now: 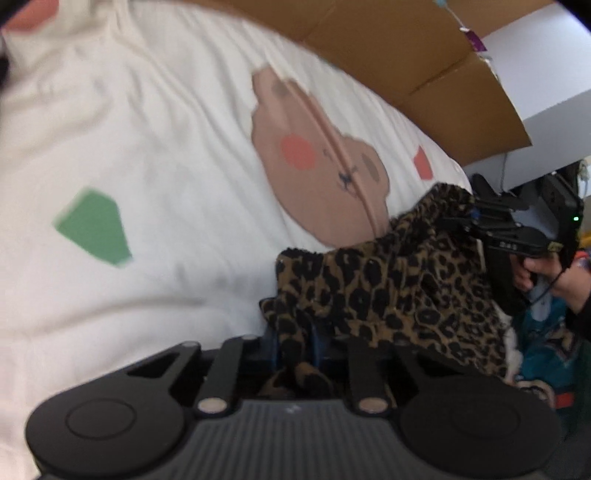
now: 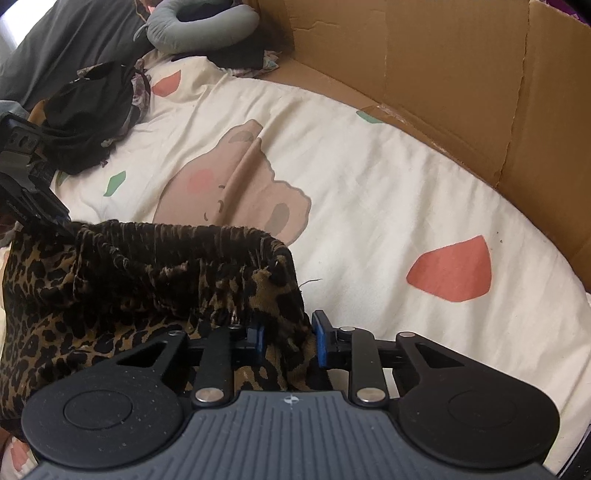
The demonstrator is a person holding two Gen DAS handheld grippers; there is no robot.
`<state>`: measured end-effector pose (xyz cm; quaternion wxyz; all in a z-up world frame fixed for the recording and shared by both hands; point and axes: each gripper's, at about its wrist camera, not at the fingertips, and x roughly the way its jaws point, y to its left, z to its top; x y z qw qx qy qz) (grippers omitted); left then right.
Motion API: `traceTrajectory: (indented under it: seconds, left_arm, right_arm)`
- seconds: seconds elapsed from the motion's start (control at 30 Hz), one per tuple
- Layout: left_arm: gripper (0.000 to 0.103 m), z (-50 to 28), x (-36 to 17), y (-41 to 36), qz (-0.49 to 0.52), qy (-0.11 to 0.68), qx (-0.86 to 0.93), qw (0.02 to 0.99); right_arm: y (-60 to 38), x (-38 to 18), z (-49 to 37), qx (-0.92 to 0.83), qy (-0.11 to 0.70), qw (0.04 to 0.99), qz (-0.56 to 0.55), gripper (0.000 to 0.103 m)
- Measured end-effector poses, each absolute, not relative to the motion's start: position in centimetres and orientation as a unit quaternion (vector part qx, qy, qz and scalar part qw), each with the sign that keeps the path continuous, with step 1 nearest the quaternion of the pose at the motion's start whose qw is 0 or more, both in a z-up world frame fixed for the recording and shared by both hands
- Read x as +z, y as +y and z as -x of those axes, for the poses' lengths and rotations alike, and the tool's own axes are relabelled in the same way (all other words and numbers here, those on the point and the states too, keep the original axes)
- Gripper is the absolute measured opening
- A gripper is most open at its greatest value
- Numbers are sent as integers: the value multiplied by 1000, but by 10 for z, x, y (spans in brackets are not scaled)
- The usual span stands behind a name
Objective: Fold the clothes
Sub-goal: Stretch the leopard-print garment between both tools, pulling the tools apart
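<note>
A leopard-print garment (image 1: 388, 291) with a dark gathered waistband (image 2: 177, 236) hangs stretched between both grippers above a white bedsheet with a bear print (image 2: 243, 184). My left gripper (image 1: 295, 343) is shut on one end of the waistband; it also shows at the left of the right wrist view (image 2: 62, 225). My right gripper (image 2: 288, 339) is shut on the other end, the cloth bunched between its blue pads (image 2: 320, 341). The right gripper also shows in the left wrist view (image 1: 458, 218), held by a hand.
A cardboard wall (image 2: 424, 70) runs along the far side of the bed. A pile of dark clothes (image 2: 96, 110) and a grey neck pillow (image 2: 203, 26) lie at the far left. More clothes (image 1: 546, 350) lie at the right edge of the left wrist view.
</note>
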<state>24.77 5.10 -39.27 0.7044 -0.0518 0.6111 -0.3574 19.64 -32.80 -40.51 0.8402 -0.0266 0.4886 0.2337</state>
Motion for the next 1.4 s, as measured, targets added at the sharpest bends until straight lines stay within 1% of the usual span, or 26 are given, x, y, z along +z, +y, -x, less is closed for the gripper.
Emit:
traceTrajectory:
  seconds: [0.03,0.1,0.2,0.27,0.47,0.5,0.53,0.57,0.7,0.87,1.2,1.4]
  left_arm:
    - [17,-248,-387,52,39,603,-354,713]
    - [22,-249,-382,49,9,595,-351,723]
    - [24,-251,-375,47,-9,585,-352,730]
    - [28,-252,-374,46,-15,582,-353,733]
    - [28,-256,-384,41,-29,574,-356,737]
    - [28,-256,-382,41,-32,565,-355,744]
    - [22,-256,-379,42,-35,556,-355,751]
    - [19,-257,-376,42,-37,548,-354,757]
    - [12,-258,-364,45,-45,509,-348,786]
    - [10,-262,-355,44,-64,460,-324,824]
    - [6,-282,-351,39,-82,420,-298,853]
    - [6,-303,-349,33,-97,404,-290,862]
  right_arm:
    - [-328,-403,-197,233,487,841,26,26]
    - [-327,-401,-196,232,485,843,28,25]
    - [-325,-402,-196,229,484,844,37,25]
    - [-325,-403,-196,225,484,845,35,25]
    - [-325,-404,-200,220,483,847,35,22]
    - [-325,-404,-201,219,483,847,35,21]
    - [-325,-404,-202,218,482,848,34,21]
    - [-326,-404,-204,215,482,849,30,21]
    - [-330,-402,-211,206,478,854,14,19]
    - [-328,-401,-225,200,470,860,9,17]
    - [-326,-393,-263,185,453,872,0,13]
    - [-321,-388,-285,175,445,878,12,13]
